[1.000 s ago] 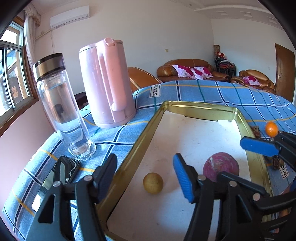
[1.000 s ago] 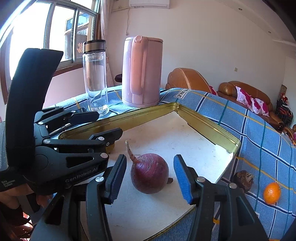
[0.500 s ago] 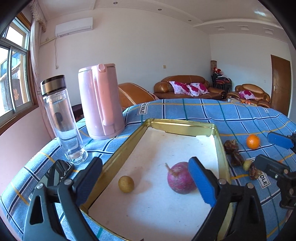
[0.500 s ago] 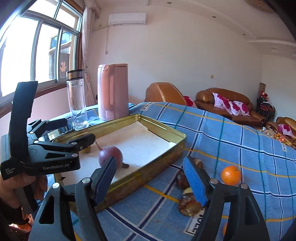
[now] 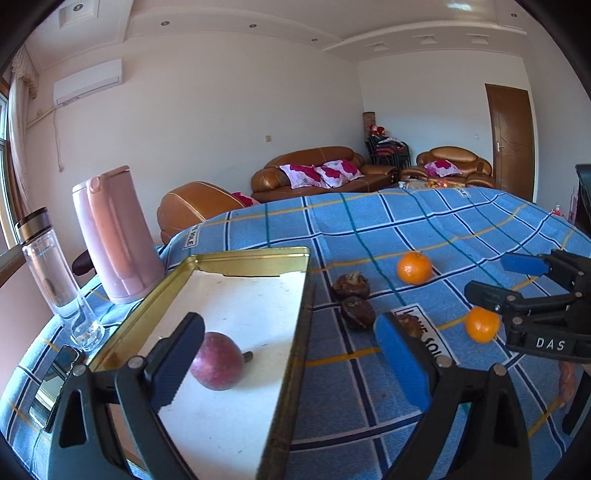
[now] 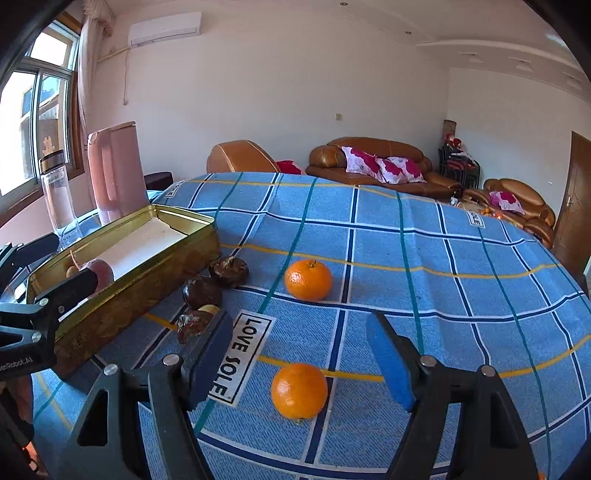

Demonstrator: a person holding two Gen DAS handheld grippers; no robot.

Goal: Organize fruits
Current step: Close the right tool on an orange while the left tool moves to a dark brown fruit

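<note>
Both grippers, right point(image 6: 299, 363) and left point(image 5: 290, 356), have just spread and hold nothing. Centre the right jaws around the near orange point(image 6: 299, 390), then close gently at its widest part before carrying it to the tin point(image 6: 147, 273).

A home living room: leather sofas point(image 6: 373, 162), wall air-conditioner point(image 6: 166, 27), cloth-covered table point(image 6: 406, 258).

"LOVE SOLE" label point(image 6: 240, 356) on blue checked cloth point(image 6: 406, 258), "DAS" — right claw point(image 5: 495, 273) body
</note>
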